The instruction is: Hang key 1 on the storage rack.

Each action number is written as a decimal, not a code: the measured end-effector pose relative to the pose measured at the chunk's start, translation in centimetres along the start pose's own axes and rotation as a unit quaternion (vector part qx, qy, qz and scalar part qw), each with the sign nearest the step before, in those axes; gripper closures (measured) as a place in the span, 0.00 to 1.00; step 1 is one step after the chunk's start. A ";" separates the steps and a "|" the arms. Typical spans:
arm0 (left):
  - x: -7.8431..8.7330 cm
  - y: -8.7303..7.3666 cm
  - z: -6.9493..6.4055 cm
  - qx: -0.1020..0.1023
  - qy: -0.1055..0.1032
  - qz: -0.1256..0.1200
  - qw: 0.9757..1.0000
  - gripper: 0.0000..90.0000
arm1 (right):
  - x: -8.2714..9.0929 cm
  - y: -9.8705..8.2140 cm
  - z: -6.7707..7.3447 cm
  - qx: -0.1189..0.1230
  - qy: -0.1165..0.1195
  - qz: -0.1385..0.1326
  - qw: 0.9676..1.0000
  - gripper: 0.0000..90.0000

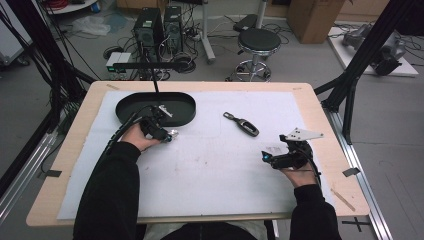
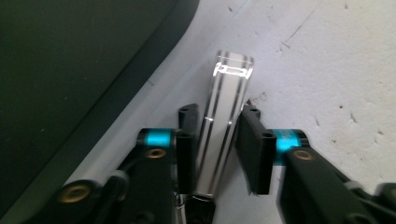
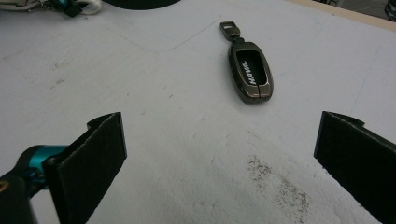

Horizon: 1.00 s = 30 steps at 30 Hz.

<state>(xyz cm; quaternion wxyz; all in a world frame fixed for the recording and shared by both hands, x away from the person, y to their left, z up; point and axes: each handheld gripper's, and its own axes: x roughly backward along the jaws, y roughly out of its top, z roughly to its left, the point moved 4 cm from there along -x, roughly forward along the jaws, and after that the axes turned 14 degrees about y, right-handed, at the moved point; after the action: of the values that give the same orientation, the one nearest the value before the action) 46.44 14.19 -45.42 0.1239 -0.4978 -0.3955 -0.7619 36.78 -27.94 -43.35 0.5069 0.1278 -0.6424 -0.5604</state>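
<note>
The left claw (image 2: 217, 140) is clenched on a shiny metal bar (image 2: 223, 126) lying on the tabletop (image 1: 215, 170) beside the black tray (image 1: 187, 117): the grasp looks made. Next, I'd guess, lift it into the tray. The right claw (image 3: 219, 158) gapes idle.

Grey floor (image 1: 300, 60), black stool (image 1: 258, 41), computer towers (image 1: 160, 25)

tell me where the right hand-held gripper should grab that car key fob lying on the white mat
Grip the car key fob across its narrow width at mid-body, coming straight down from above. It lies flat and long, so its two long edges suit the pads; the small loop end is too thin. The right hand-held gripper already stands open.
</note>
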 end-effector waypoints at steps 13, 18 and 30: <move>0.3 0.0 -0.1 -0.017 -0.007 -0.001 1.000 0.83 | 0.2 0.1 0.1 -0.006 -0.002 -0.007 1.000 0.02; 1.7 0.2 0.1 -0.013 -0.028 -0.017 0.999 0.83 | 0.3 0.1 0.0 -0.004 0.000 -0.010 1.000 0.02; 6.0 0.3 2.1 0.044 -0.049 -0.077 0.995 0.83 | 0.3 0.1 -0.2 -0.014 -0.003 -0.012 1.000 0.02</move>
<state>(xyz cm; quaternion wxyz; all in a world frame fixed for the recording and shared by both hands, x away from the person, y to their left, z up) 45.12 16.78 -39.73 0.0672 -0.4970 -0.4713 -0.7255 36.88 -28.28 -43.15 0.5001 0.1262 -0.6343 -0.5759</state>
